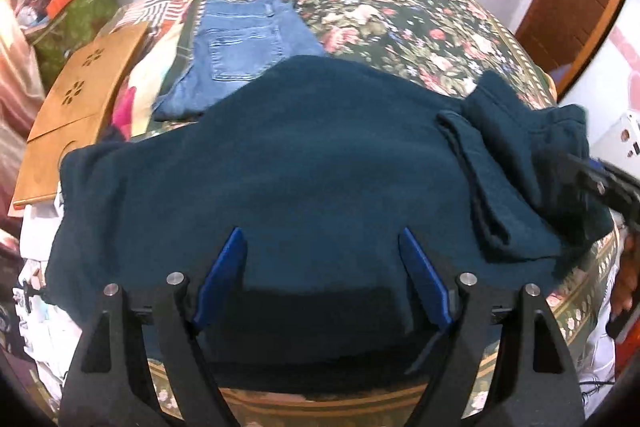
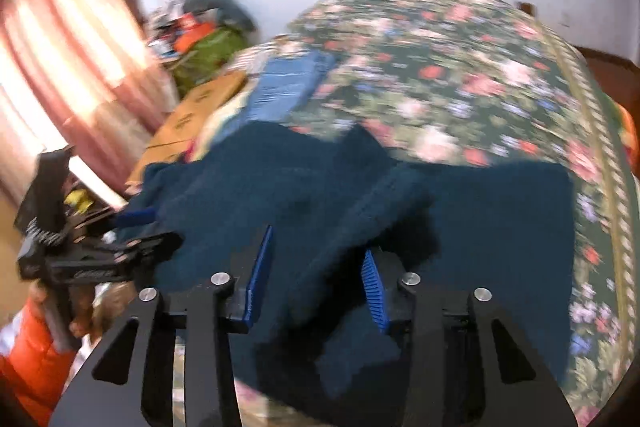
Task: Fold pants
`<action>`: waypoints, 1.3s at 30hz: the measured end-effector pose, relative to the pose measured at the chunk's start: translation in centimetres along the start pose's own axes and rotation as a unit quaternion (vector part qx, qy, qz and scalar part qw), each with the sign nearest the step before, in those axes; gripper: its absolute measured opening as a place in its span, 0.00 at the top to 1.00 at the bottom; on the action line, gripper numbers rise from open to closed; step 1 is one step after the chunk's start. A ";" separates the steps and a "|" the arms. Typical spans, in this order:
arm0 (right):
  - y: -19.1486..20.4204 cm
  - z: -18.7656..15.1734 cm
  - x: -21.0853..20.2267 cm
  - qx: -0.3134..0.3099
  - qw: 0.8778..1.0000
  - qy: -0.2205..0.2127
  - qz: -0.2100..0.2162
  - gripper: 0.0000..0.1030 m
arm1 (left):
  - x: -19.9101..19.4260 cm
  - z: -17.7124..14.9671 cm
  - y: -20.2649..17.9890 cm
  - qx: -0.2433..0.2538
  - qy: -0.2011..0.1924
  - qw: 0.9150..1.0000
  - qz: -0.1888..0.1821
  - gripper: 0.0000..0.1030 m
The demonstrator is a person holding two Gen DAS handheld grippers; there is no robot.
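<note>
My left gripper (image 1: 322,243) wide over the dark teal pants (image 1: 280,155) on the floral bed (image 1: 400,11) — right gripper (image 2: 318,247) fingers narrowed, a fold between them, grip unclear.

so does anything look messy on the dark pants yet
Yes. The dark teal pants lie mostly flat on the floral bedspread, but one end is bunched and folded over on itself, not smoothed flat.

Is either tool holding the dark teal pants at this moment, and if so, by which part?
Left tool: open above the dark teal pants, holding nothing. Right tool: a raised fold of the pants lies between its fingers, but blur hides whether they pinch it.
</note>
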State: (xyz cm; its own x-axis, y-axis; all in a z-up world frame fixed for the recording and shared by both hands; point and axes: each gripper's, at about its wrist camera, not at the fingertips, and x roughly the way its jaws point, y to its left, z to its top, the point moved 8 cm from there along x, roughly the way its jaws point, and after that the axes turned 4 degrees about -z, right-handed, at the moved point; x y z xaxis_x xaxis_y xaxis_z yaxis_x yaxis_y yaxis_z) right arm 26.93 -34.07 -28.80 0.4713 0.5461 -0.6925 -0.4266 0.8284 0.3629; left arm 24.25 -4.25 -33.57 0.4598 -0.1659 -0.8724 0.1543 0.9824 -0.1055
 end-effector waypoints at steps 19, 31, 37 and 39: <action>-5.5 -1.5 -6.1 -0.004 0.991 0.020 -0.134 0.58 | -2.0 4.5 -6.4 0.045 -0.039 0.998 -0.026 0.22; -10.7 -7.3 -5.0 0.046 0.986 0.084 -0.136 0.57 | 3.3 1.8 -7.5 0.035 0.026 0.999 -0.029 0.11; -10.3 -7.3 -6.1 0.041 0.984 0.086 -0.148 0.57 | 1.6 0.9 -7.2 0.036 0.019 0.999 -0.036 0.11; -10.1 -6.5 -6.5 0.038 0.984 0.084 -0.153 0.57 | 0.8 1.0 -6.8 0.023 0.018 0.999 -0.045 0.11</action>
State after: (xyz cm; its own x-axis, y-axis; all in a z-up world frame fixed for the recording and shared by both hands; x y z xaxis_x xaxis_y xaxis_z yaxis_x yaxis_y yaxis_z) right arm 23.16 -46.80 -32.06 0.4313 0.2457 -0.8681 -0.2216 0.9616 0.1621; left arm 24.46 -11.16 -33.03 0.4113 -0.2489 -0.8769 0.2346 0.9585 -0.1620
